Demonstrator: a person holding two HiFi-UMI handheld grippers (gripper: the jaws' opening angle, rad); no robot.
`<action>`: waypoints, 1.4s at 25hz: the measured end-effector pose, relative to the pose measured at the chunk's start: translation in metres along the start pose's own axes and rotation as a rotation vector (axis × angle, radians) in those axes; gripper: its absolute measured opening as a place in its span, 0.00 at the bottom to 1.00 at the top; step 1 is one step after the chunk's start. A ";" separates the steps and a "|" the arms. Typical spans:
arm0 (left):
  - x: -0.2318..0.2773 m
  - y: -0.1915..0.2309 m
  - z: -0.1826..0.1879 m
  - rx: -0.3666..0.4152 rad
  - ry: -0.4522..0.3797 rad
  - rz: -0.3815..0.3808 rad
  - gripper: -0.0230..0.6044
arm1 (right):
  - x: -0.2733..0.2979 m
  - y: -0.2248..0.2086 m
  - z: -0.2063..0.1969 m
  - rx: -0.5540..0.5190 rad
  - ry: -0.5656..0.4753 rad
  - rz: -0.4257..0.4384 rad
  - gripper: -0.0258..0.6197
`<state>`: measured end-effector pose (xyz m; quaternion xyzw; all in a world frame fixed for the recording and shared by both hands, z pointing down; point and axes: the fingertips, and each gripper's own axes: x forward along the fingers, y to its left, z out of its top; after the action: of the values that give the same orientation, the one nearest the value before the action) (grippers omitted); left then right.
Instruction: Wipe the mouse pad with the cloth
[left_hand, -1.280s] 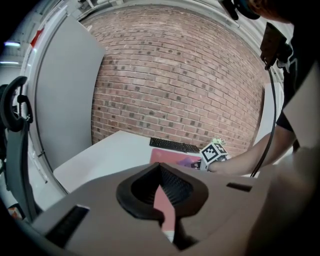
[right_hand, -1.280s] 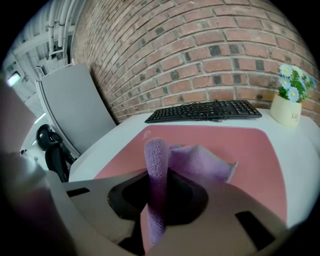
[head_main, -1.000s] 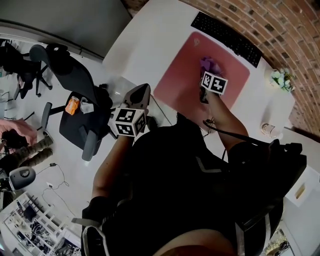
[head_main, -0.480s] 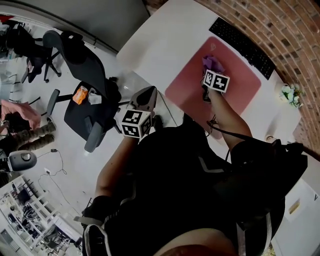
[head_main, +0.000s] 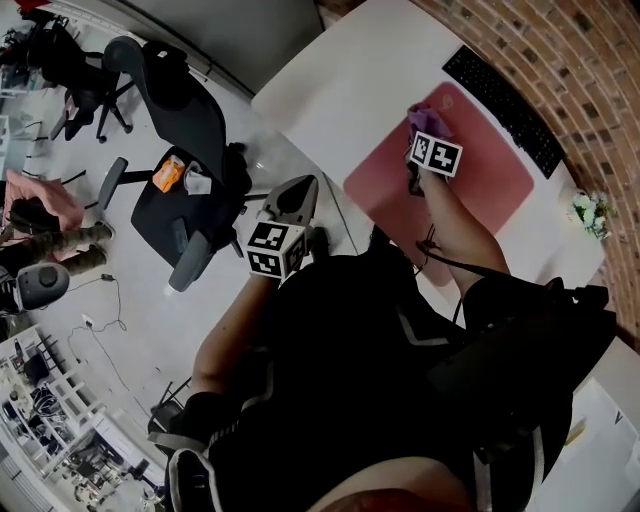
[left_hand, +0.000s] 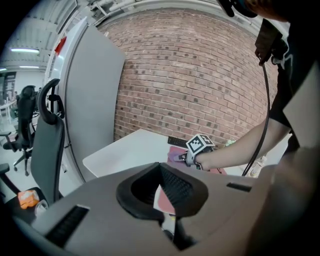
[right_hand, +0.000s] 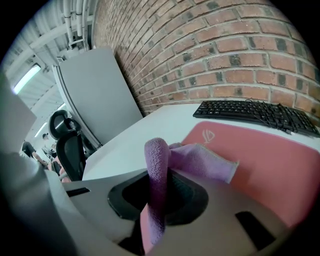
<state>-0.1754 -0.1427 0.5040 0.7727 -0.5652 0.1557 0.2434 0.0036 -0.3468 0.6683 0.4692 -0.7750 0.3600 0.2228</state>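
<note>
Purple terry cloth (right_hand: 200, 161) is sitting in the right hand-held gripper (right_hand: 159, 197). Its jaws are clenching a fold of it, so that one thick roll is standing up between them. The rest is spilling forward onto the pink mouse pad (right_hand: 265, 160), close to the corner with the pale logo. In the right gripper view that corner is lying at about 11 o'clock on the pad, and the black keyboard (right_hand: 255, 114) is running along the pad's far edge from 12 toward 2 o'clock, under the brick wall (right_hand: 225, 45). In the head view the pad is resting on the white tabletop (head_main: 345, 70) at roughly 1 o'clock from the person's body, and the right arm is reaching out over it. The left hand-held gripper (head_main: 293, 195) is hanging off the tabletop, at about 11 o'clock from the middle of that view and just beside the tabletop's near edge. It is released and gripping nothing; its jaws are standing slightly apart, and a sliver of tabletop and pink pad is showing through the gap. A dark office chair (head_main: 185, 120) is standing on the floor at 10 o'clock with something small and orange (head_main: 170, 172) on its seat. A small bunch of flowers (head_main: 589, 212) is sitting at 3 o'clock near the wall.
</note>
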 end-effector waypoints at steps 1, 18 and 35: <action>-0.002 0.001 -0.001 -0.001 0.001 0.002 0.04 | 0.002 0.003 0.000 -0.005 0.002 0.006 0.13; 0.048 -0.040 0.034 0.106 -0.002 -0.223 0.04 | -0.130 -0.049 0.073 0.232 -0.376 0.078 0.13; 0.107 -0.136 0.046 0.251 0.056 -0.454 0.04 | -0.282 -0.303 -0.015 0.393 -0.429 -0.584 0.13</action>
<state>-0.0144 -0.2206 0.4940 0.8993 -0.3465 0.1874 0.1900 0.4028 -0.2664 0.5911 0.7674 -0.5548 0.3167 0.0552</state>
